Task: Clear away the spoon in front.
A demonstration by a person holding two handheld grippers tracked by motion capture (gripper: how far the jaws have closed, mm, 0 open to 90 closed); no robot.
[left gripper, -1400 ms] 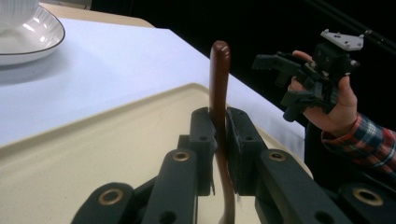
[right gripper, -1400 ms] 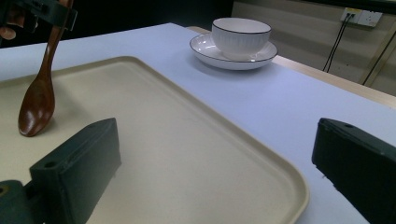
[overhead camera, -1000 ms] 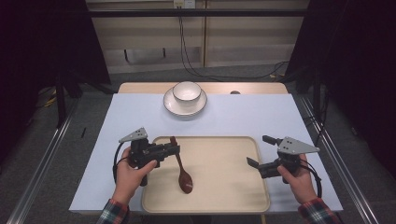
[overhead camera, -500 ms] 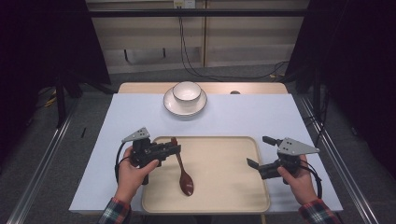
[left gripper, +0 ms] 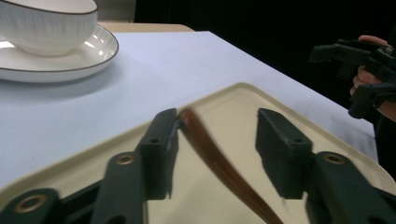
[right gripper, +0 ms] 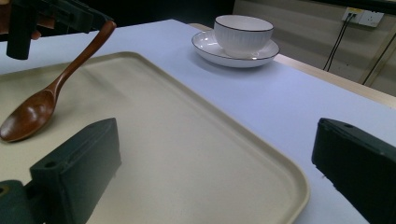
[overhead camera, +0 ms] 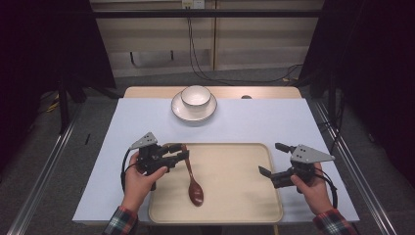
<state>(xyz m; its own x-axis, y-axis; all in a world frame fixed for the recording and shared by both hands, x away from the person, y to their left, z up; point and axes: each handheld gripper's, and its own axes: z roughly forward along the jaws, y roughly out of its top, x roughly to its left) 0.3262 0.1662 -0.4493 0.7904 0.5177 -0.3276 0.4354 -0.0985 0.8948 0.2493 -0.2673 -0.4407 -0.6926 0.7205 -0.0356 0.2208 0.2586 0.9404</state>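
A brown wooden spoon (overhead camera: 195, 188) lies with its bowl on the cream tray (overhead camera: 235, 205) and its handle slanting up toward the tray's left rim. My left gripper (overhead camera: 182, 155) is there, and its jaws have just been opening. In the left gripper view the spoon (left gripper: 219, 165) handle runs between the jaws, leaning on one pad (left gripper: 161, 149) with a clear gap to the other. My right gripper (overhead camera: 270, 157) hovers open over the tray's right edge with nothing between its jaws. In the right gripper view the spoon (right gripper: 42, 105) shows with its handle tip raised.
A white bowl (overhead camera: 196, 96) stands on a white saucer (overhead camera: 183, 111) at the far middle of the pale blue table cover (overhead camera: 274, 122). The table's edges drop to a grey floor with metal rails on both sides.
The left gripper's jaws, shut on the spoon handle before, now stand apart around it. Both hands and the spoon stay where they were.
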